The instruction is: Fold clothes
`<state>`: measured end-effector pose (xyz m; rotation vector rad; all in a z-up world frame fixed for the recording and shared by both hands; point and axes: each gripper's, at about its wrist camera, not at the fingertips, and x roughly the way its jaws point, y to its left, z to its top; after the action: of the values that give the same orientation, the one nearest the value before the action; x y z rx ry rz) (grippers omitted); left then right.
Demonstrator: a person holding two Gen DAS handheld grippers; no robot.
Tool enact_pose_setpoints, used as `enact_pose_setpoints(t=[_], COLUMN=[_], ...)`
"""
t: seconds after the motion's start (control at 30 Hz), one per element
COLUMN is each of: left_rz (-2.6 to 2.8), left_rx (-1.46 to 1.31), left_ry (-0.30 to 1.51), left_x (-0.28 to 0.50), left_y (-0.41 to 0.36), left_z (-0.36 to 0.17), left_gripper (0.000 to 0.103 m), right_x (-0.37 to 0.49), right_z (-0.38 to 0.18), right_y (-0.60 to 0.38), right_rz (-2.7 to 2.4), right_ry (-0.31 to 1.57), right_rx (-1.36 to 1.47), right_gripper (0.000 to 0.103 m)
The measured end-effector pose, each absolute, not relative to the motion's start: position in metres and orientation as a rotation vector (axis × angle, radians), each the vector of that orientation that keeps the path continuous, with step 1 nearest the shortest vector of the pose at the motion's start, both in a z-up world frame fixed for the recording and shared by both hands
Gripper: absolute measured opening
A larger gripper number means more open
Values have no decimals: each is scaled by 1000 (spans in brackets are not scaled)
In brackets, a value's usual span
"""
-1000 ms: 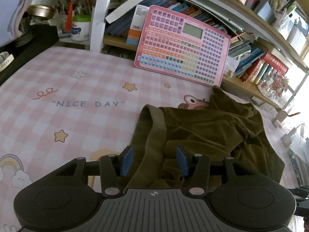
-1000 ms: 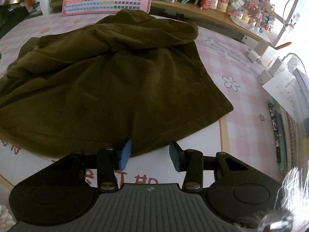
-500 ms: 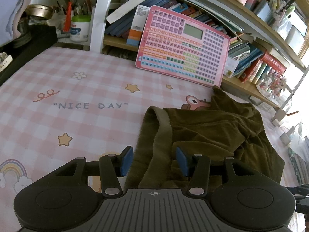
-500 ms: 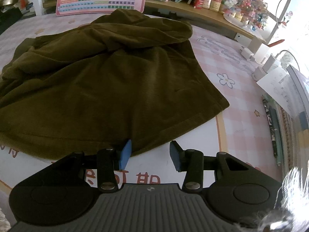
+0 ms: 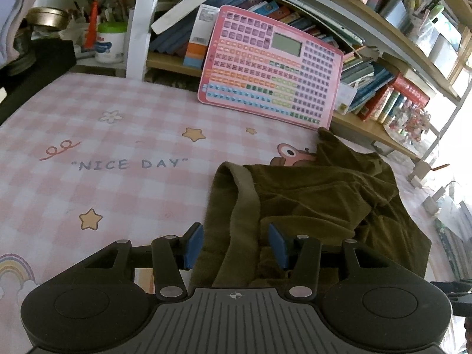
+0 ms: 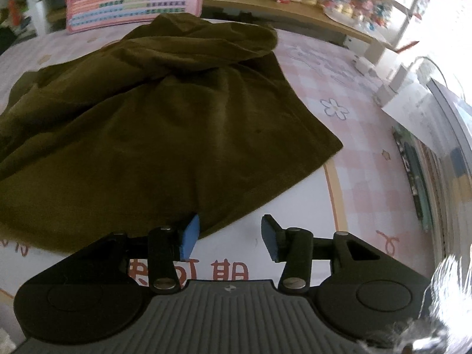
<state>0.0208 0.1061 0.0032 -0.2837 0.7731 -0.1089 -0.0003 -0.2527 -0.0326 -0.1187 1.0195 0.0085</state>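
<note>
An olive-brown garment point(image 5: 324, 200) lies crumpled on the pink checked mat point(image 5: 118, 147). In the left wrist view its thick folded band point(image 5: 242, 206) runs down between the blue pads point(image 5: 193, 243) of my left gripper point(image 5: 236, 244), which stands open without pressing on it. In the right wrist view the same garment point(image 6: 165, 124) spreads flat, its lower hem point(image 6: 253, 200) running toward me. My right gripper point(image 6: 230, 236) hovers at that hem with its jaws opening. The hem's edge reaches in beside the left pad point(image 6: 190, 234), and the right pad is over bare mat.
A pink toy keyboard board point(image 5: 271, 67) leans on a low bookshelf point(image 5: 383, 97) at the mat's far edge. A white jar point(image 5: 110, 44) and pens stand at back left. Chargers point(image 6: 365, 62), papers point(image 6: 413, 103) and pens point(image 6: 413, 171) line the right edge.
The left gripper has crept forward, so the band now lies squarely between its pads. The right gripper has rolled a little and its jaws stand slightly wider at the hem.
</note>
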Motion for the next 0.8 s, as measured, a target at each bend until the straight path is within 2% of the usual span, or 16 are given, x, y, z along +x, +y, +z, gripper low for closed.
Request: enact_pose_setpoints(t=[0.07, 0.3, 0.67, 0.8], left_rz=[-114, -124, -181, -196], left_rx=[-283, -280, -238, -245], left_ry=[773, 776, 780, 797], left_x=[21, 21, 40, 66], left_y=[107, 111, 106, 104], left_z=[3, 2, -4, -12], left_gripper=[49, 49, 49, 44], right_x=[-2, -13, -20, -23], right_z=[-30, -8, -12, -12], right_y=[-251, -234, -207, -209], right_rz=[-15, -18, 15, -5], right_ry=[1005, 893, 910, 910], right_rx=[-103, -12, -5, -5], right_gripper=[46, 61, 62, 62])
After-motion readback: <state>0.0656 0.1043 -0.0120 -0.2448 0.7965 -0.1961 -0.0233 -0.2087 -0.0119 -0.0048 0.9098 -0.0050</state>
